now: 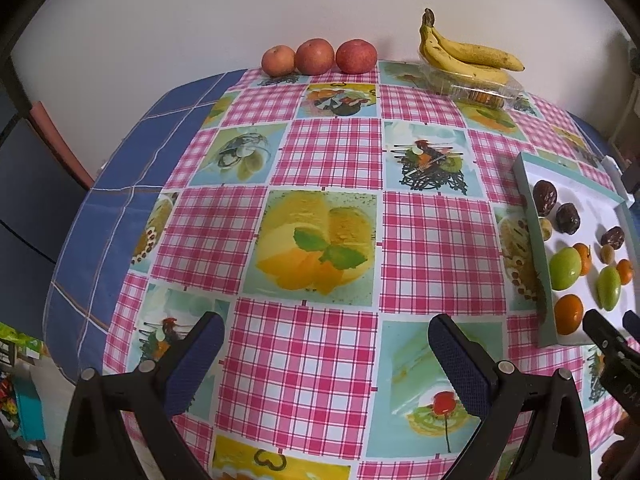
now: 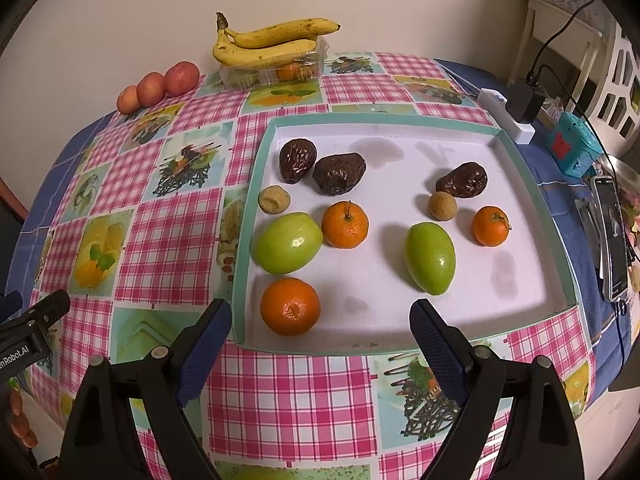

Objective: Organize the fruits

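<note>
A shallow teal-rimmed tray (image 2: 400, 118) with a white floor lies on the checked tablecloth and holds several loose fruits. Among them are three oranges (image 2: 290, 306), two green mangoes (image 2: 430, 258), three dark wrinkled fruits (image 2: 339, 173) and two small tan ones (image 2: 274, 199). My right gripper (image 2: 321, 320) hovers open at the tray's near edge, nothing between its fingers. Over bare cloth to the tray's left, my left gripper (image 1: 325, 334) also stands open and empty. The same tray (image 1: 532, 216) shows at the right edge of the left wrist view.
Three red apples (image 1: 316, 56) line the far edge by the wall. Bananas (image 2: 266, 42) rest on a clear plastic box (image 2: 276, 70) with fruit inside. Right of the tray are a white power strip (image 2: 508, 116), a teal box (image 2: 574, 150) and a phone (image 2: 612, 236).
</note>
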Demonstrator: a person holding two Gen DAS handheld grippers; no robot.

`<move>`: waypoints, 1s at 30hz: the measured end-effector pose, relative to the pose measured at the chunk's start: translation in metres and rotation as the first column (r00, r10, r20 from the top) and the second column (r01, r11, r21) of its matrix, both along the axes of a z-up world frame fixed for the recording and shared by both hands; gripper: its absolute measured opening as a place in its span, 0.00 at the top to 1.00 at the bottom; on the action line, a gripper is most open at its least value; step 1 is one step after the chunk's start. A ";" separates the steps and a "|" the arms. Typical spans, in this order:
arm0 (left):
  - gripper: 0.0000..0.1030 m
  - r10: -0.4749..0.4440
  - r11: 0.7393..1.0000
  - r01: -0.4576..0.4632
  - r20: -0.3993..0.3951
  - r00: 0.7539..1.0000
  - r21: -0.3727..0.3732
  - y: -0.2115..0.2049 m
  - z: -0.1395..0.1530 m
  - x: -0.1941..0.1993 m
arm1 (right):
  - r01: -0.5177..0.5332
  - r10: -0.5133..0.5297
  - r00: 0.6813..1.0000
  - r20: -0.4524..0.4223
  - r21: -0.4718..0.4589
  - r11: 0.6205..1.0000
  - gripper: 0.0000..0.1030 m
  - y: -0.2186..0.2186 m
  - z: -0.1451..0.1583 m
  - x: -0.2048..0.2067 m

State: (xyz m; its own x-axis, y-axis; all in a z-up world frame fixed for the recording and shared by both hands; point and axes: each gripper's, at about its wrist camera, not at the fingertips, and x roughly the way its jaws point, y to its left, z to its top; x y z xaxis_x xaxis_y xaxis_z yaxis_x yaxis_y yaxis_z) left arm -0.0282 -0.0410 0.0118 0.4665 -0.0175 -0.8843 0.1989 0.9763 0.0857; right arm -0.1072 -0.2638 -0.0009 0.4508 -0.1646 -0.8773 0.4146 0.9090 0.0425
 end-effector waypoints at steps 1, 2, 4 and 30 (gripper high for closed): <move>0.00 0.001 1.000 -0.001 0.000 1.000 -0.001 0.000 0.000 0.000 | -0.001 0.001 1.000 -0.002 0.000 1.000 0.12 0.000 0.000 0.000; 0.00 0.002 1.000 -0.002 -0.001 1.000 -0.001 0.000 0.000 0.000 | -0.002 0.002 1.000 -0.003 0.000 1.000 0.12 0.000 0.000 0.000; 0.00 0.001 1.000 -0.001 0.001 1.000 -0.001 0.000 0.000 0.000 | -0.004 0.003 1.000 -0.007 -0.001 1.000 0.12 0.001 -0.001 0.001; 0.00 0.024 0.999 -0.024 0.001 1.000 -0.026 0.001 0.002 0.000 | -0.019 0.019 1.000 -0.020 -0.001 1.000 0.12 0.004 -0.003 0.003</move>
